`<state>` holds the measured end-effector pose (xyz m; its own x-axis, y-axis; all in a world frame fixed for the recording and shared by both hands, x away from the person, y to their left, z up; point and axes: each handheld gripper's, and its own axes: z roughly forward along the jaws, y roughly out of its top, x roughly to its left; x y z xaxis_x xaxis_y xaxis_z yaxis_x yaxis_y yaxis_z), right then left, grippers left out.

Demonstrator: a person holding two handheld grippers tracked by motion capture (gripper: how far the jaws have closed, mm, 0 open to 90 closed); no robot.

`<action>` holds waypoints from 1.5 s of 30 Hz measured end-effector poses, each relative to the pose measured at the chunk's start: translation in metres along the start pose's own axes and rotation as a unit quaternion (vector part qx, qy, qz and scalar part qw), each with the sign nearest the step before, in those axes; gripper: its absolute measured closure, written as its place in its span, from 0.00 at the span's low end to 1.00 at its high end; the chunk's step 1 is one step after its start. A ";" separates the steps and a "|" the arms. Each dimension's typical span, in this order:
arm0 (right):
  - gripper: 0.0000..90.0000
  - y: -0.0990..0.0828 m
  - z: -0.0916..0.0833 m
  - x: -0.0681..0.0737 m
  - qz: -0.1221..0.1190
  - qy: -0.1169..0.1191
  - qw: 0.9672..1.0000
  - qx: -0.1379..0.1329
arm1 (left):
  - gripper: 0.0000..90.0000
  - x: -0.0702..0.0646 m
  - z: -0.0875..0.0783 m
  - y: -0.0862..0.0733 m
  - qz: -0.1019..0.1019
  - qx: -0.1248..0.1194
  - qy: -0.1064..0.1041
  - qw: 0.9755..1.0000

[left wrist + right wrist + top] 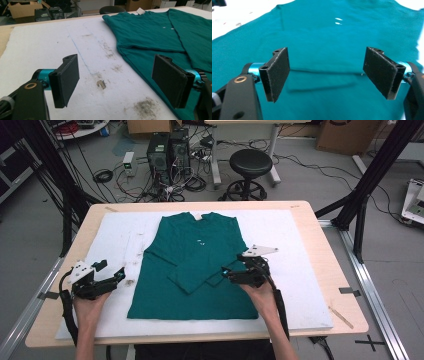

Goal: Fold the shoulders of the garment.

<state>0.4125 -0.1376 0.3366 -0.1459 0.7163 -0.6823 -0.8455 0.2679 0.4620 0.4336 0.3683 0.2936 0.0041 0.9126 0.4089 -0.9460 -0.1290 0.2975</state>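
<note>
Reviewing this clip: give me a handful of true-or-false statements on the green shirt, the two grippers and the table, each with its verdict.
1. The teal-green long-sleeved shirt lies flat on the white foam pad with both sleeves folded across its front. True.
2. The left gripper is clamped on the shirt's hem. False: its jaws stand open beside the shirt, over the pad.
3. The right gripper hovers over the shirt, jaws open. True.
4. The shirt is bright red. False: it is teal green.
5. A black round stool stands beyond the table. True.

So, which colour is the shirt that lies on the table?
The shirt is dark teal green, plain, with a small white label at its collar; the high view shows it best.
</note>
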 end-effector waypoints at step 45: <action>0.24 -0.083 -0.077 -0.072 0.077 -0.137 0.986 -0.056 | 0.30 -0.014 -0.022 0.026 0.011 0.000 -0.061 0.998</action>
<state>0.4530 -0.2613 0.3038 -0.1451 0.8946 -0.4227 -0.8776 0.0810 0.4726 0.4021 0.3609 0.2767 0.0226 0.8549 0.5183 -0.9464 -0.1487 0.2866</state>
